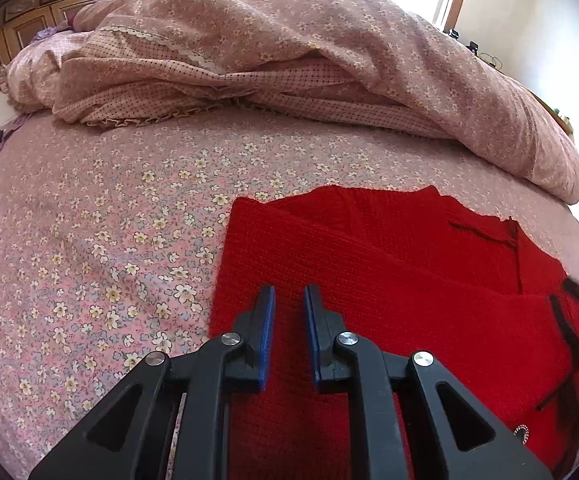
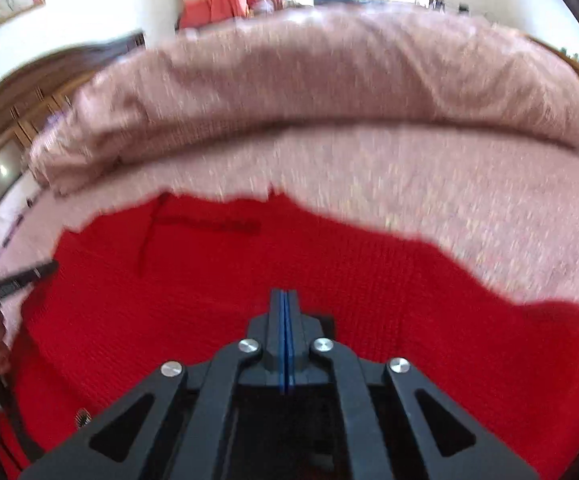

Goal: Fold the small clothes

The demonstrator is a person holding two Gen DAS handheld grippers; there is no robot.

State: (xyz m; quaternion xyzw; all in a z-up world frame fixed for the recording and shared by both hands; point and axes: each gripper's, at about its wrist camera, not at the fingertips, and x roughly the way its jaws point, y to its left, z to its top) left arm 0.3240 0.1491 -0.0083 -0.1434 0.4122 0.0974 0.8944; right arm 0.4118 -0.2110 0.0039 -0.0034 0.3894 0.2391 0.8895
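Both grippers angle down over red knit garment lying flat on floral bedsheet. Left gripper: jaws slightly apart, nothing between. Right gripper: jaws closed, empty. Rumpled quilt beyond.

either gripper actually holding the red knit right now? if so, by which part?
Nothing held. Left gripper has a small empty gap over the red sweater; right gripper is shut pad to pad, empty.
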